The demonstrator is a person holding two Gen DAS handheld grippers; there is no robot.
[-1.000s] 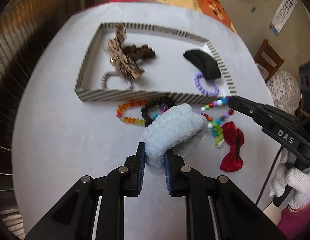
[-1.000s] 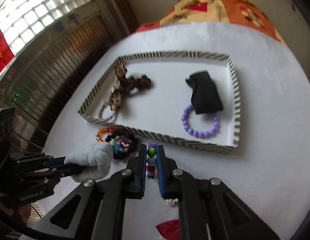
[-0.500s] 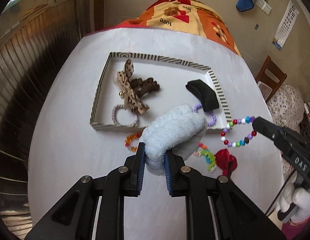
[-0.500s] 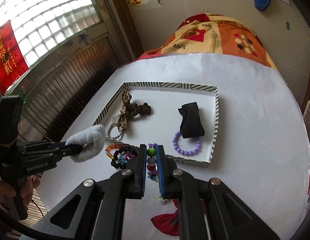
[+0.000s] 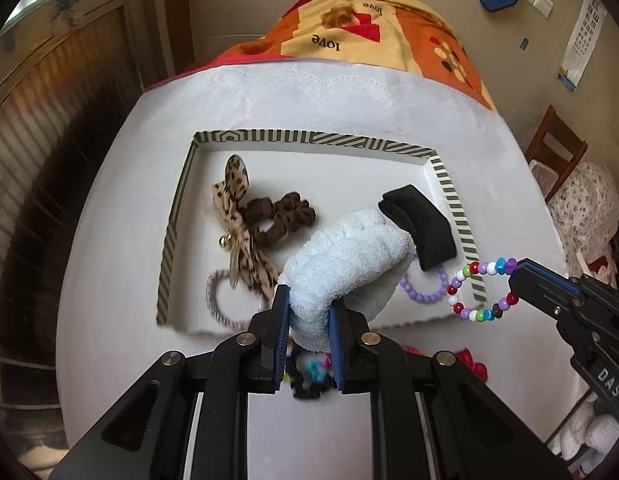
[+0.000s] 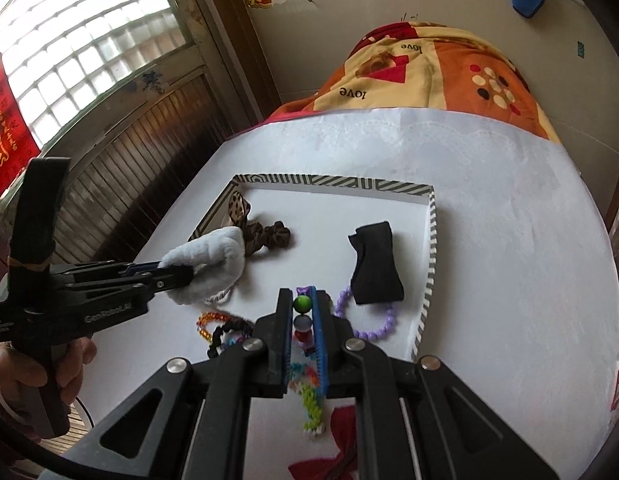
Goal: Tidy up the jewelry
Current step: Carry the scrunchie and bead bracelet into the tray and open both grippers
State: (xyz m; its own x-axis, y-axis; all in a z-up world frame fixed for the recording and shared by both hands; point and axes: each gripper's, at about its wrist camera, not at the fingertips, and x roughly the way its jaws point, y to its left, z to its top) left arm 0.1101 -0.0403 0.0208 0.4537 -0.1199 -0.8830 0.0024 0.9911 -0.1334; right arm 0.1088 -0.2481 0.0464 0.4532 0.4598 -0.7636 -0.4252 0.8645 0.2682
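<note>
My left gripper [image 5: 308,312] is shut on a fluffy pale blue scrunchie [image 5: 345,264] and holds it above the near part of the striped tray [image 5: 309,137]; it also shows in the right wrist view [image 6: 177,274]. My right gripper [image 6: 302,316] is shut on a multicoloured bead bracelet [image 5: 479,290], which hangs over the tray's near right corner. In the tray lie a leopard bow [image 5: 239,216], a brown scrunchie [image 5: 279,218], a black band [image 5: 421,228], a purple bead bracelet [image 5: 425,290] and a thin hair tie [image 5: 219,300].
On the white table [image 6: 509,220] in front of the tray lie an orange bead bracelet [image 6: 207,324], a black bracelet with coloured charms [image 6: 229,334], a neon bead piece [image 6: 311,408] and a red bow [image 6: 341,440]. A patterned blanket [image 6: 421,68] lies beyond.
Both grippers have lifted and moved forward towards the tray with their items. The blue scrunchie is now over the tray and the bead bracelet is over its right corner.
</note>
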